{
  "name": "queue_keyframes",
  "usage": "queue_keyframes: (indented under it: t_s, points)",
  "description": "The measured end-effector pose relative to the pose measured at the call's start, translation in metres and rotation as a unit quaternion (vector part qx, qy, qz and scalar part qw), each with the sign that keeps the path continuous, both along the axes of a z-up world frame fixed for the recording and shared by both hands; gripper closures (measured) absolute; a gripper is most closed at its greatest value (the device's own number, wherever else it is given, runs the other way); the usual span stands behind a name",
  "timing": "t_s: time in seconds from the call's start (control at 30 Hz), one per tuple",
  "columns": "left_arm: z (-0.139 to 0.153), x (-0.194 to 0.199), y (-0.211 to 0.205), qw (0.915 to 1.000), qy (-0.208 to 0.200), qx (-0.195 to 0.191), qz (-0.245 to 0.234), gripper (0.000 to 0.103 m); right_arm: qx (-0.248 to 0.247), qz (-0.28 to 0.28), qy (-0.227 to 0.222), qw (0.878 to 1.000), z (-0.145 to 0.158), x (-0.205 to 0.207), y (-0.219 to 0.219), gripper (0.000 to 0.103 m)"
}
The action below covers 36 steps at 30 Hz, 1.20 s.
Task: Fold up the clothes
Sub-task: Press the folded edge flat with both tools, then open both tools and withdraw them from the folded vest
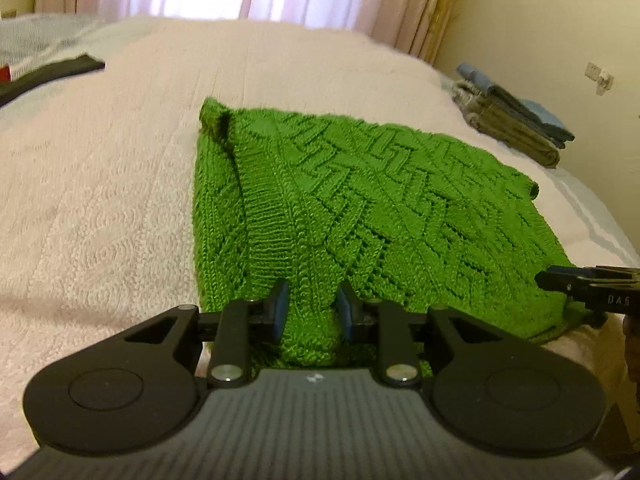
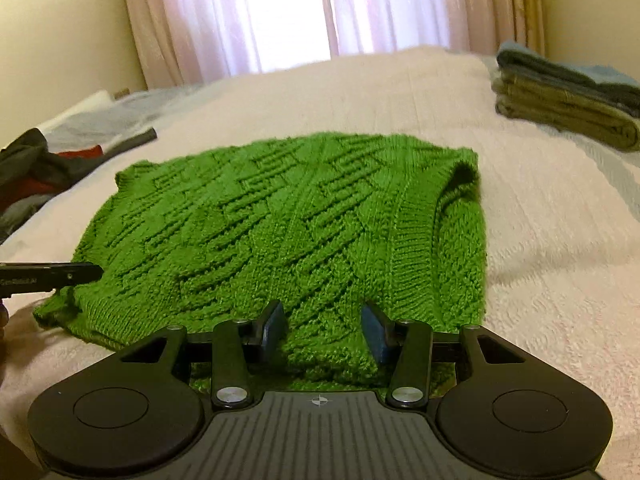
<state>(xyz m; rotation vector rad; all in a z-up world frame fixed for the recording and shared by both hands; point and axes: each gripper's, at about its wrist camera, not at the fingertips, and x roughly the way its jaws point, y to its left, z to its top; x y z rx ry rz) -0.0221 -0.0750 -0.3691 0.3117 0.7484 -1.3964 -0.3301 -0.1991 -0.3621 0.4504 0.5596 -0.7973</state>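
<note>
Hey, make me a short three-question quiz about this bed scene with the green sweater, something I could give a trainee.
1. True or false: the green knitted sweater hangs from a rail above the bed.
2. What does the left gripper have between its fingers?
A. a bunched fold of the sweater
B. a red cloth
C. nothing
3. Fill in: in the right wrist view, the stack of folded clothes lies to the far ____ of the sweater.

Key
1. False: it lies on the bed.
2. A; the right gripper grips the sweater's near edge as well.
3. Right.
</note>
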Motion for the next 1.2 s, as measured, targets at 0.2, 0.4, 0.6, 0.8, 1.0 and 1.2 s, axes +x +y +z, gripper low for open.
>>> queue_keyframes:
  t_s: [0.2, 0.4, 0.6, 0.8, 1.0, 1.2]
  points:
    - [0.003, -0.017, 0.004, 0.9989, -0.041, -0.010, 0.019, 0.081, -0.030, -0.020, -0.001, 0.999, 0.000, 0.000, 0.015, 0.056]
    - [0.031, -0.042, 0.002, 0.9934, -0.074, 0.051, 0.071, 0.075, -0.015, -0.072, 0.051, 0.996, 0.031, 0.005, 0.036, 0.005]
    - [0.048, -0.071, 0.026, 0.9896, -0.100, 0.066, 0.080, 0.059, 0.006, -0.127, 0.062, 0.990, 0.045, -0.010, 0.078, 0.000]
    - [0.042, -0.075, 0.039, 0.9877, -0.095, 0.098, 0.076, 0.054, 0.025, -0.142, 0.080, 0.986, 0.047, -0.005, 0.090, 0.000]
    - [0.054, -0.076, 0.021, 0.9860, -0.118, 0.108, 0.048, 0.043, 0.028, -0.165, 0.076, 0.983, 0.055, 0.004, 0.081, 0.000]
    - [0.058, -0.086, 0.003, 0.9842, -0.140, 0.108, 0.009, 0.043, 0.040, -0.190, 0.073, 0.978, 0.060, -0.001, 0.089, 0.000]
